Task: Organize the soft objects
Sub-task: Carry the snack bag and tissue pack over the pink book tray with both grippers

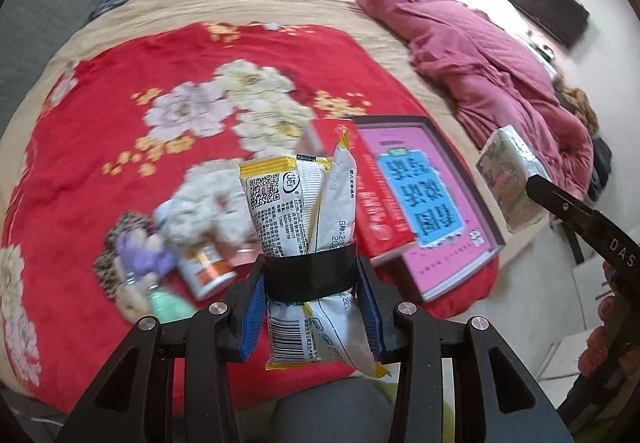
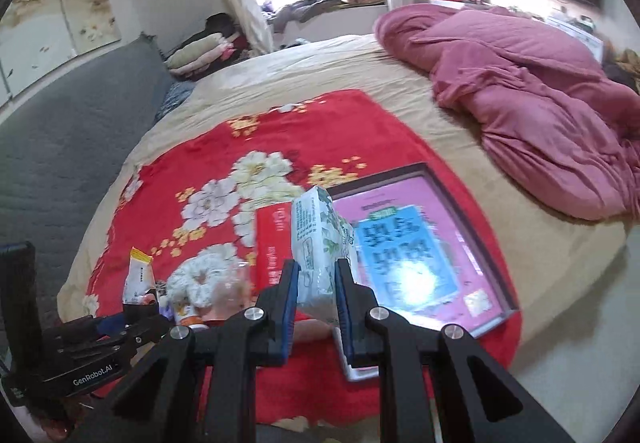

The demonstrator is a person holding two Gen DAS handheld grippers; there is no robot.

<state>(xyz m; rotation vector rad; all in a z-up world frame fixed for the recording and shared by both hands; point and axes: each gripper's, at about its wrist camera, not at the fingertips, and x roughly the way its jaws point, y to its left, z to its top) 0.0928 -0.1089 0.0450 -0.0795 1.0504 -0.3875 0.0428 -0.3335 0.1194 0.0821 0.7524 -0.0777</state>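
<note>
Left-wrist view: left gripper, lower centre, fingers part-way closed and clamped on a bundle of white-and-yellow sachets bound w/ a black band; bundle is held clear above the red floral blanket. Right-wrist view: right gripper, lower centre, fingers drawn narrow and squeezing a pack of tissues, also held off the bed; the same pack shows at right edge of left-wrist view. Both soft items are thus in hand, neither yet set down.

Left on the blanket, lower left of left-wrist view: a blurred heap incl. a fluffy white scrunchie, a leopard-print piece, a lilac bit and a pale green one, mixed w/ a small white-orange bottle. A red box and a pink-covered book lie centre-right, touching.

Judgement: early-to-mid stage; two items lifted, no visible destination container, heap appears unsorted
</note>
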